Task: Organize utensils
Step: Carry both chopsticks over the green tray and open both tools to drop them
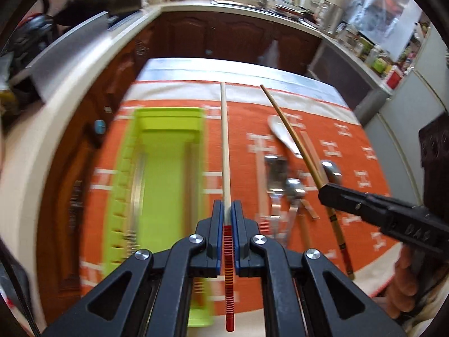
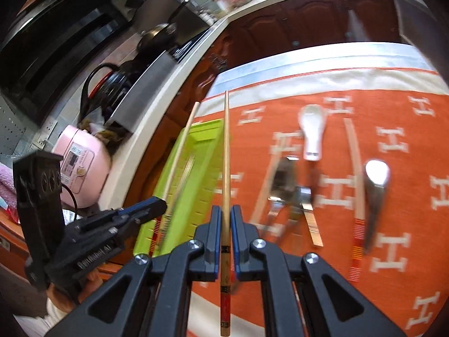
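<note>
My left gripper (image 1: 227, 206) is shut on a pale chopstick (image 1: 224, 140) with a red striped end, held above the table just right of a lime-green utensil tray (image 1: 165, 174). My right gripper (image 2: 226, 213) is shut on a darker bamboo chopstick (image 2: 226, 154), which points past the tray's (image 2: 196, 168) right edge. Each gripper shows in the other's view: the right gripper (image 1: 322, 192) and the left gripper (image 2: 160, 205). On the orange cloth (image 2: 393, 129) lie a white ceramic spoon (image 2: 313, 129), metal spoons (image 2: 376, 185) and another pale chopstick (image 2: 357, 168).
The cloth covers a small table in front of dark wooden cabinets (image 1: 224, 36). A white counter (image 2: 157, 129) runs along the left, with a pink rice cooker (image 2: 81, 163) and a dark kettle (image 2: 112, 81). A person's hand (image 1: 404, 278) grips the right tool.
</note>
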### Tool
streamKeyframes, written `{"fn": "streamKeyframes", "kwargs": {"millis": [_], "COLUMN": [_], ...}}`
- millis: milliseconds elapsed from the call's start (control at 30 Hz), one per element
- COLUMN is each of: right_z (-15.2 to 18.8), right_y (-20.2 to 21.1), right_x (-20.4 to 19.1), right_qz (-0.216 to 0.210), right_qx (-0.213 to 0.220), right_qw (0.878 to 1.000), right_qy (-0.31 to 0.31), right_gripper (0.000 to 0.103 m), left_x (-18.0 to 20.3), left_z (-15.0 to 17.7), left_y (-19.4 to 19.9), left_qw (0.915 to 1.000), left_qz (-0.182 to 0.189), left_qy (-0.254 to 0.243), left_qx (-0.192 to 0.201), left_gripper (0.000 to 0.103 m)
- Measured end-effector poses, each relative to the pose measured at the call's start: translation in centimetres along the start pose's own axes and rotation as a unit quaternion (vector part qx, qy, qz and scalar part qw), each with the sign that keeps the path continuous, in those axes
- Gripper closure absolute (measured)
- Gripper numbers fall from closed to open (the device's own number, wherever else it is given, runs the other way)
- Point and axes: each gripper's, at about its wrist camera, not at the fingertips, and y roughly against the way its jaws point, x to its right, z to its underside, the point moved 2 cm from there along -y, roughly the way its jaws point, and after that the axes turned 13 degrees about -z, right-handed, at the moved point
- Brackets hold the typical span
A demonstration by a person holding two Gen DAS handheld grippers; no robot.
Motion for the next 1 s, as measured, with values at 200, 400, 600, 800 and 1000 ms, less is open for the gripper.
{"fn": "streamKeyframes", "kwargs": {"millis": [200,400,600,800,1000], "right_z": [-1.2,-0.6,0.2,0.6,0.8], "right_y": [-6.1,-10.7,-12.8,-12.9,-13.3], "right_x": [-1.6,-1.6,-1.5,-1.8,-1.8], "right_qz": [-0.012,0.002,0.009,0.004,-0.007], "right_qx": [-0.032,-0.055,-0.078,-0.083,-0.083], "right_qw": [0.998,0.995,0.990,0.989,0.986], "right_qy": [-0.047,-0.087,-0.119,-0.123,-0.142], "right_gripper": [0.096,0.096,0.095,0.095,0.094], "left_x": [-4.1,-5.8,-6.5,-6.4,-6.7], "left_z": [0.9,2.1,2.6,2.5,2.1], "left_y": [-2.9,-5.9,-6.8,-6.3,-5.3], "left_qw": [0.9991,0.9980,0.9974,0.9977,0.9976], "left_qz": [-0.038,-0.045,-0.039,-0.031,-0.026], "left_qy": [0.012,0.024,0.039,0.043,0.056], "left_qx": [-0.016,-0.037,-0.047,-0.041,-0.033], "left_gripper": [0.100,0.100,0.099,0.099,0.097]}}
